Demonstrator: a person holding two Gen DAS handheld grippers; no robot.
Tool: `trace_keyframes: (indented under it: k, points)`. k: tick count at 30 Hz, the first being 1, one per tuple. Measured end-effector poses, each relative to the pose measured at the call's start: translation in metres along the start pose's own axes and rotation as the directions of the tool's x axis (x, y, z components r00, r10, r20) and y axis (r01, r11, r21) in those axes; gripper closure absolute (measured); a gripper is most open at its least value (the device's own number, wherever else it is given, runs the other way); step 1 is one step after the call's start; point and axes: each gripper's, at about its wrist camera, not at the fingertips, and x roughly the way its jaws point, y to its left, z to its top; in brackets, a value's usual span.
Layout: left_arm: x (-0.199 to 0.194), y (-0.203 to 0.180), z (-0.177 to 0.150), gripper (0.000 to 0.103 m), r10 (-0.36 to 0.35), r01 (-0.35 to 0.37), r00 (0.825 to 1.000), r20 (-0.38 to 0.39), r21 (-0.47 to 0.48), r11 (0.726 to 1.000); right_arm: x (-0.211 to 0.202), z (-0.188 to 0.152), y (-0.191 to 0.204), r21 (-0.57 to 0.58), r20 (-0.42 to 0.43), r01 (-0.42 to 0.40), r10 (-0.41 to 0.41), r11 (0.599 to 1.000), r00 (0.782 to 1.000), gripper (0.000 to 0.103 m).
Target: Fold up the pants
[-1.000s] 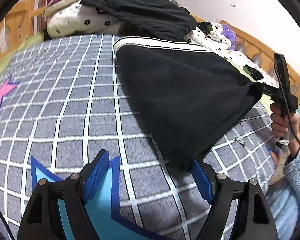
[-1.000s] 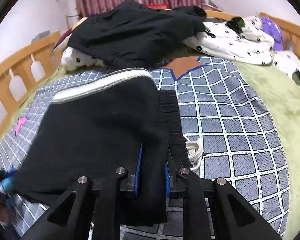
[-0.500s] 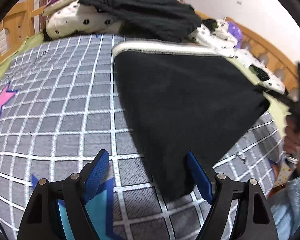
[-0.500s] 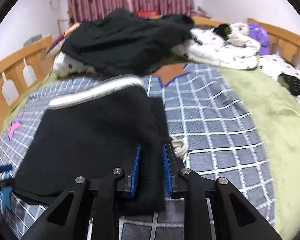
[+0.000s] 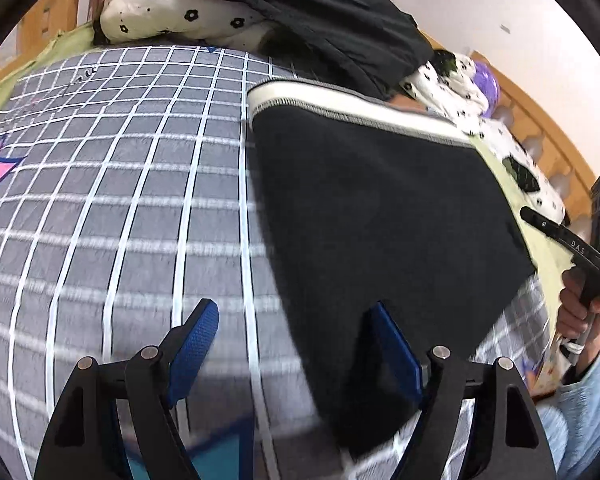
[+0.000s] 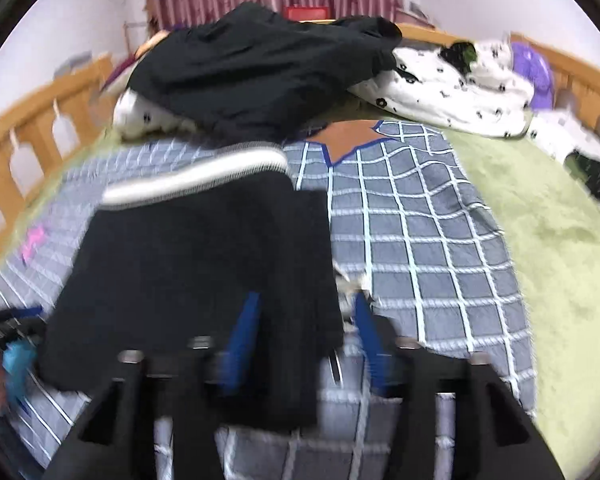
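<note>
Pants: one black pair, folded flat on the grid blanket, white waistband at the far edge. Two grippers. Left gripper jaws apart, gripping nothing, near corner of the pants by its right pad. Right gripper jaws just opened, pants edge lying loose between the pads. Bare blanket left of the pants; second dark garment heaped beyond the waistband.

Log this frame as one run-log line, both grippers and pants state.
step: release after fold | left gripper: open, empty | right gripper: jaws just opened, pants corner between, not pinched | pants: folded, flat on checked blanket
</note>
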Motion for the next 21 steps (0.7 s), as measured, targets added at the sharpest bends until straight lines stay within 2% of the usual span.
trace_keyframes:
  k: [2,5,6,9,10,12,13,14,15,16,17,18,19,21]
  points:
    - [0.007,-0.001,0.014,0.026,-0.027,0.027,1.0,0.005,-0.011,1.0,0.017,0.015,-0.007,0.05,-0.023,-0.064,0.065,0.997,0.998,0.042]
    - [0.024,-0.002,0.031,0.026,-0.036,0.036,0.999,0.003,-0.014,0.999,0.05,0.028,-0.007,0.077,-0.105,-0.084,0.092,0.993,0.99,0.041]
    - [0.031,-0.001,0.033,0.029,-0.042,0.042,0.999,-0.009,-0.024,0.999,0.062,0.029,-0.006,0.074,-0.132,-0.086,0.095,0.994,0.987,0.041]
    - [0.056,0.006,0.038,0.031,-0.096,0.092,0.994,-0.055,-0.08,0.993,0.087,0.026,-0.008,0.069,-0.186,-0.093,0.105,0.993,0.977,0.024]
    - [0.06,0.007,0.04,0.032,-0.11,0.106,0.993,-0.037,-0.085,0.991,0.089,0.025,-0.008,0.073,-0.192,-0.107,0.119,0.992,0.974,0.024]
    - [0.065,0.002,0.043,0.044,-0.134,0.132,0.99,-0.031,-0.072,0.989,0.096,0.027,-0.01,0.086,-0.199,-0.143,0.157,0.986,0.967,0.024]
    - [0.068,0.002,0.045,0.045,-0.143,0.14,0.989,-0.033,-0.086,0.986,0.099,0.027,-0.01,0.086,-0.204,-0.151,0.165,0.985,0.965,0.027]
    - [0.071,0.003,0.047,0.05,-0.164,0.16,0.986,-0.027,-0.122,0.98,0.102,0.027,-0.008,0.085,-0.207,-0.17,0.185,0.982,0.961,0.03]
    - [0.073,0.005,0.049,0.057,-0.18,0.174,0.983,-0.033,-0.145,0.974,0.103,0.026,-0.006,0.089,-0.211,-0.197,0.212,0.976,0.954,0.036]
    - [0.072,0.005,0.052,0.062,-0.188,0.179,0.981,-0.043,-0.153,0.972,0.104,0.027,-0.006,0.096,-0.212,-0.195,0.211,0.976,0.954,0.036]
    - [0.069,0.006,0.054,0.073,-0.191,0.182,0.981,-0.043,-0.155,0.971,0.104,0.027,-0.007,0.108,-0.214,-0.197,0.217,0.974,0.952,0.039]
    - [0.058,0.008,0.057,0.083,-0.206,0.2,0.978,-0.023,-0.158,0.967,0.099,0.029,-0.01,0.141,-0.212,-0.213,0.24,0.967,0.947,0.047]
    - [0.052,0.007,0.059,0.084,-0.224,0.219,0.974,-0.015,-0.154,0.963,0.093,0.031,-0.014,0.168,-0.195,-0.221,0.252,0.961,0.948,0.061]
    - [0.037,0.007,0.066,0.088,-0.24,0.237,0.971,-0.002,-0.136,0.962,0.068,0.035,-0.017,0.239,-0.112,-0.289,0.322,0.927,0.94,0.079]
